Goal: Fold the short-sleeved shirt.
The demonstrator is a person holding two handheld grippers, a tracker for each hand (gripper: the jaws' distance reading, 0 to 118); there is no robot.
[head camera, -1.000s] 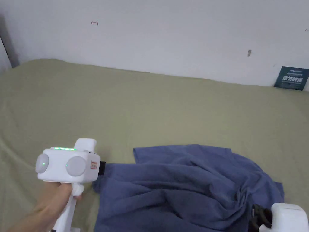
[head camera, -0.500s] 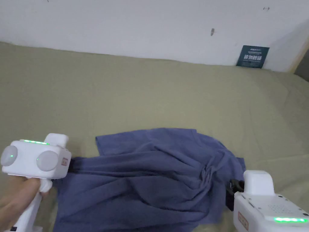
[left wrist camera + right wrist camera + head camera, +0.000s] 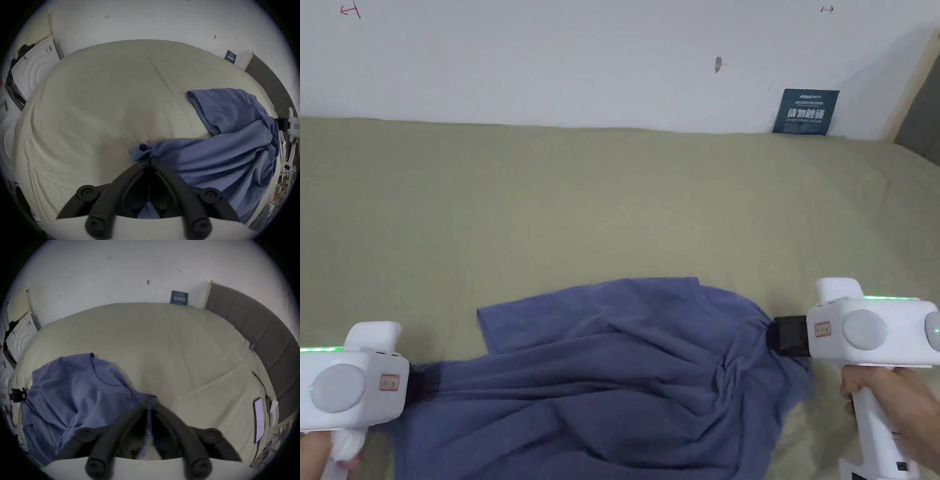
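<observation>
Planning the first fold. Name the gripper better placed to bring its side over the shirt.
Left gripper, probably: shut on the shirt near the spread-out sleeve. The right gripper holds bunched cloth.

The left gripper (image 3: 415,384) sits low at the near left, its white body level and its black jaws pointing right; they are closed together on a bunched edge of the blue shirt (image 3: 600,387). A hand (image 3: 325,453) holds its handle from below at the near left corner. The right gripper (image 3: 778,335) sits at the near right, a little farther off than the left one, jaws pointing left and pinched shut on the shirt's opposite edge. The right hand (image 3: 900,406) wraps its handle from below. The two grippers face each other, well apart.
</observation>
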